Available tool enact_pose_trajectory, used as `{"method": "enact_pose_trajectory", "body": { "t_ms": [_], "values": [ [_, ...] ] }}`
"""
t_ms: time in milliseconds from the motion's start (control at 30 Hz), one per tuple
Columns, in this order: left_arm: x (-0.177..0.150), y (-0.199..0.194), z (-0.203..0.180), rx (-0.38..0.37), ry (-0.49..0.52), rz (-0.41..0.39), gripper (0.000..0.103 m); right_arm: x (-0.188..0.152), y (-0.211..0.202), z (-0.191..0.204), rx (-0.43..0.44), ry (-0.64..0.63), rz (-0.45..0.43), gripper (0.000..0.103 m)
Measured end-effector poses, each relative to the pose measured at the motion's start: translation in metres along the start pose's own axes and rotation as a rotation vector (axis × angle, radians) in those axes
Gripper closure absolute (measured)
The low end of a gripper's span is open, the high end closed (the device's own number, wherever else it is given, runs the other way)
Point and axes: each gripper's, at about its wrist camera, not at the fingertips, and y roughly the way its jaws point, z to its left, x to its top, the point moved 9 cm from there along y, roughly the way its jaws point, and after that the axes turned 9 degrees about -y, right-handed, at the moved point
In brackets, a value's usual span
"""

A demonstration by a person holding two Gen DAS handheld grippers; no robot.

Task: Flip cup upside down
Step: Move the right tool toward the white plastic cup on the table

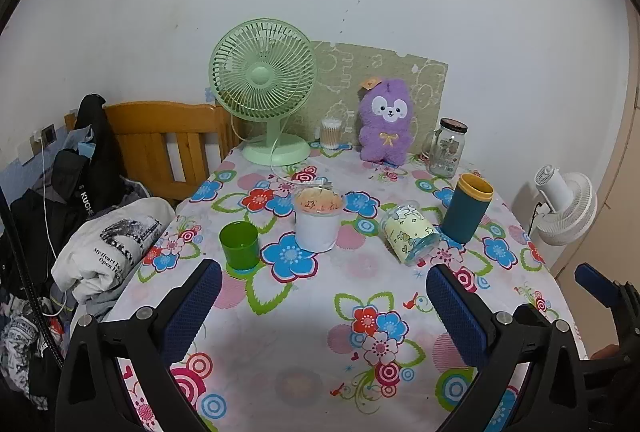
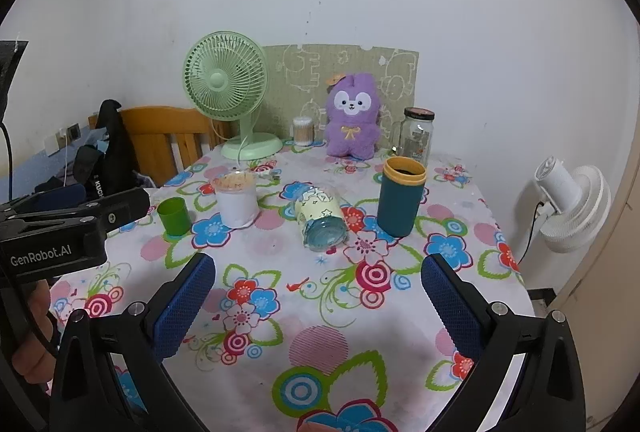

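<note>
Left wrist view: I see the left claw [image 1: 324, 306] with its blue pads spread wide apart, holding nothing, above the near part of the table [image 1: 280, 344] with its flowered cloth. Right wrist view: the right claw [image 2: 318, 296] is likewise spread apart and empty, above the same cloth. At the left edge of that view I see the side of the other handheld unit, marked GenRobot.AI.

Beyond the claws stands a row of four vessels, well apart from both claws:
1. A green cup [image 1: 239, 246] stands upright, mouth up, at the left end.
2. A white cup [image 1: 318, 218] with an orange-patterned top stands just right of it.
3. A patterned cup [image 1: 409, 234] lies on its side; in the right wrist view its clear base [image 2: 324, 234] faces the camera.
4. A teal tumbler [image 1: 468, 207] with a yellow rim stands upright, mouth open, at the right end, just beside the lying cup.

I cannot tell which vessel is the task's cup.

Along the far edge of the table, by the wall, stand a green fan [image 1: 264, 83], a cotton-swab container [image 1: 331, 133], a purple plush toy [image 1: 386, 121] and a glass jar [image 1: 447, 147] with a dark lid. A white fan [image 2: 572, 201] stands off the table at right. Clothing [image 1: 108, 248] is piled at left.
</note>
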Motion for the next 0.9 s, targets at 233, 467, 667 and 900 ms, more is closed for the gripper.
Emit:
{"method": "enact_pose_trajectory", "body": {
  "t_ms": [233,467,667,900],
  "values": [
    [-0.001,0.0,0.006,0.003,-0.013,0.005,0.0,0.002,0.0,0.002,-0.001,-0.005,-0.003,0.0],
    [0.0,-0.001,0.007,0.002,-0.015,0.006,0.0,0.001,0.0,0.002,0.0,-0.004,-0.002,0.0],
    [-0.001,0.003,0.014,0.021,-0.024,0.012,0.0,0.003,0.008,0.008,0.032,-0.009,0.011,0.0],
    [-0.001,0.015,0.044,0.072,-0.066,0.04,0.0,0.012,0.039,0.024,0.141,-0.036,0.048,0.0]
  ]
}}
